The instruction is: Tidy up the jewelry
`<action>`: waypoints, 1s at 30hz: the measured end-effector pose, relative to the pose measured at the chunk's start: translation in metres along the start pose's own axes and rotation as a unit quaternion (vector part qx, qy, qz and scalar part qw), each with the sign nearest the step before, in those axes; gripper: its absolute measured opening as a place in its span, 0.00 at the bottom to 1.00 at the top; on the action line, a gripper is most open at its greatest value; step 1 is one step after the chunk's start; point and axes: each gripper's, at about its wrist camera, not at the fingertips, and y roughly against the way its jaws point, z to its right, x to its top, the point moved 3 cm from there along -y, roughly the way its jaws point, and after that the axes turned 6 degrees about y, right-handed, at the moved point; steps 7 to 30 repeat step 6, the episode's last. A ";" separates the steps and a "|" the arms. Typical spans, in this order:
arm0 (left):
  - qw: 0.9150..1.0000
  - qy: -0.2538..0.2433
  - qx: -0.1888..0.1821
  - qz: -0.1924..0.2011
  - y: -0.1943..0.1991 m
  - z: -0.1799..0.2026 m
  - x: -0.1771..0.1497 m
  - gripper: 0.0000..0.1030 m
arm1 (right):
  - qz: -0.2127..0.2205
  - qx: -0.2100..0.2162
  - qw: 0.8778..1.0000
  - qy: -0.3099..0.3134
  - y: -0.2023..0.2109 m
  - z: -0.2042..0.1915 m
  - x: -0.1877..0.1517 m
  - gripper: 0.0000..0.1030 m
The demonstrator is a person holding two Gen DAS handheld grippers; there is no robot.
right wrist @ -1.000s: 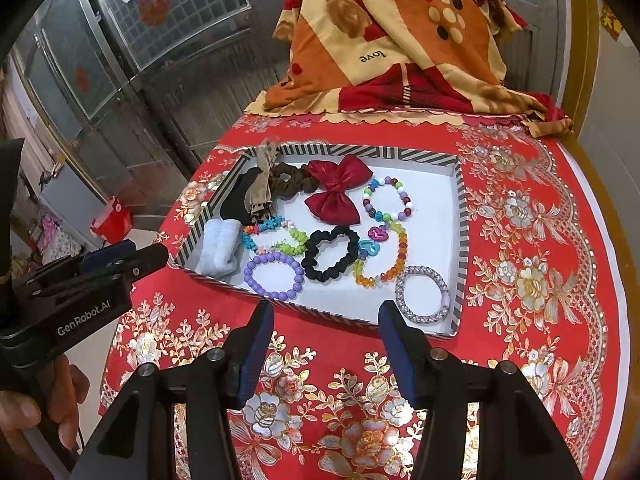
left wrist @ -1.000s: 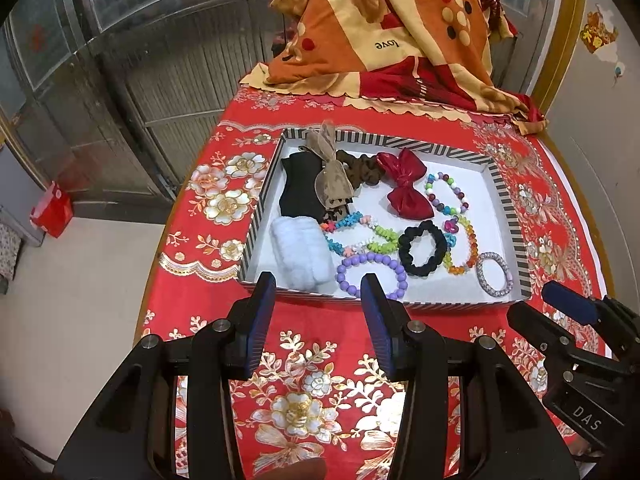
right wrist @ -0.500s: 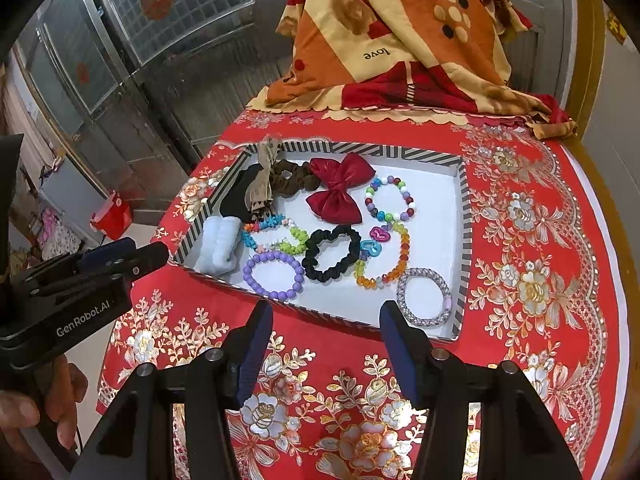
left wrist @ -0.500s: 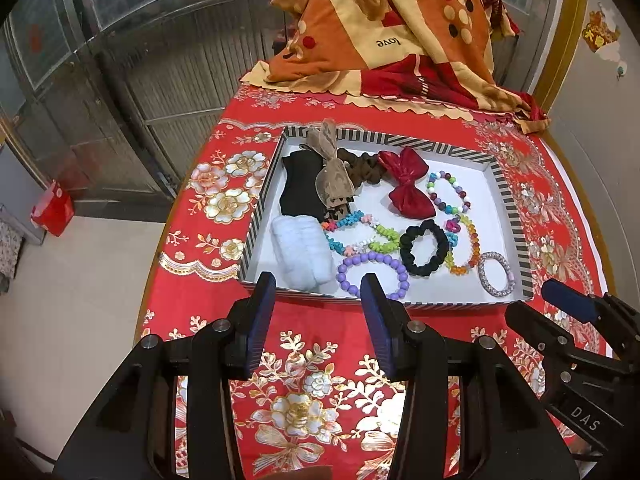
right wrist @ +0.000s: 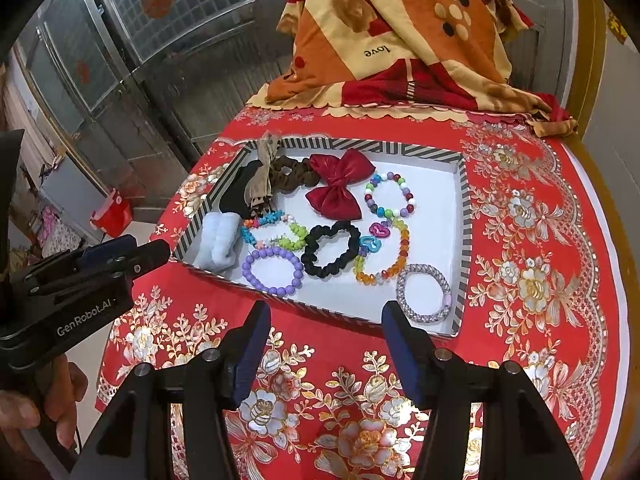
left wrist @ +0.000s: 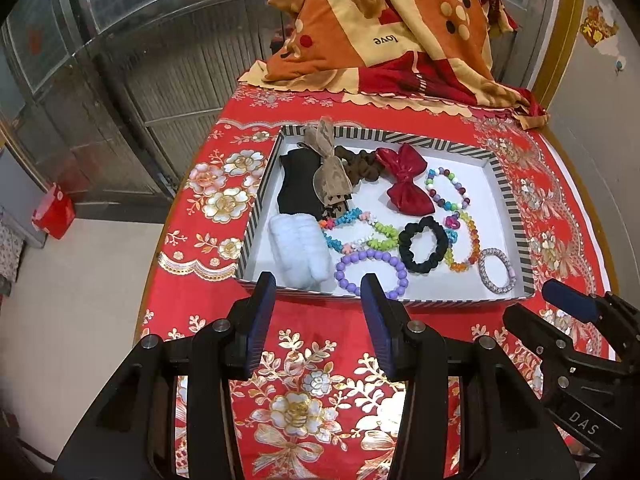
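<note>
right gripper: jaws opening, wider than before, empty | tray: unchanged

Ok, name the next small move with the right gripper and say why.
Probably lower the right gripper toward the silver bracelet, the piece nearest it in the tray. Its jaws are opening with nothing between them, it hangs short of the tray's near wall, and the bracelet lies apart from the others.

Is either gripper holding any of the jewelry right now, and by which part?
Nothing is held. The left gripper is open and empty; the right gripper's jaws are opening with nothing between them. Both hover short of the tray.
</note>
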 end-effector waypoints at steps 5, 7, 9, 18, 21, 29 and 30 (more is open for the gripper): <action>1.000 -0.007 0.001 0.002 -0.002 0.003 -0.003 0.42 | -0.003 0.001 1.000 -0.004 -0.002 0.004 -0.003 0.55; 1.000 -0.009 0.002 0.002 -0.002 0.004 -0.003 0.42 | -0.002 0.001 1.000 -0.006 -0.002 0.006 -0.003 0.55; 1.000 -0.009 0.002 0.002 -0.002 0.004 -0.003 0.42 | -0.002 0.001 1.000 -0.006 -0.002 0.006 -0.003 0.55; 1.000 -0.009 0.002 0.002 -0.002 0.004 -0.003 0.42 | -0.002 0.001 1.000 -0.006 -0.002 0.006 -0.003 0.55; 1.000 -0.009 0.002 0.002 -0.002 0.004 -0.003 0.42 | -0.002 0.001 1.000 -0.006 -0.002 0.006 -0.003 0.55; 1.000 -0.009 0.002 0.002 -0.002 0.004 -0.003 0.42 | -0.002 0.001 1.000 -0.006 -0.002 0.006 -0.003 0.55; 1.000 -0.009 0.002 0.002 -0.002 0.004 -0.003 0.42 | -0.002 0.001 1.000 -0.006 -0.002 0.006 -0.003 0.55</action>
